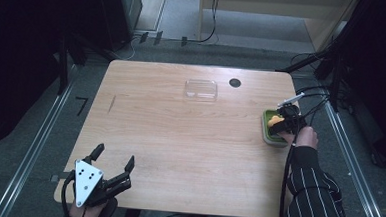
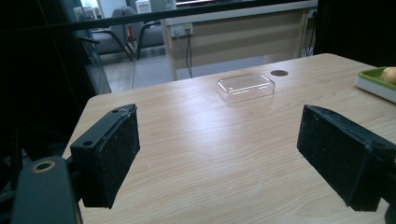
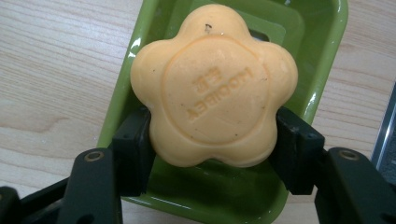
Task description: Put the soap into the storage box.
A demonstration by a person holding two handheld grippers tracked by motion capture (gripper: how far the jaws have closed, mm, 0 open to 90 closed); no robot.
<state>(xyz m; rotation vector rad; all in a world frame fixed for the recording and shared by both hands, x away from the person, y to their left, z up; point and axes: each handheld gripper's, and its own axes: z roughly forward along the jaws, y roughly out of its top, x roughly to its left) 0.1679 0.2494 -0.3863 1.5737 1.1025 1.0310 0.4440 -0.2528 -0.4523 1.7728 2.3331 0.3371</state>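
The right gripper (image 3: 212, 154) clamps the orange flower-shaped soap (image 3: 214, 86) between its fingers, above the green dish (image 3: 327, 56). The left gripper (image 2: 219, 149) stands wide open, holding nothing.

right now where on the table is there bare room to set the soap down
The widest bare patch is the middle of the table, bordered by the clear lid, the green dish and the open left claw. The far-left side is bare too. It is crowded at the right edge, where the right claw grips the soap.
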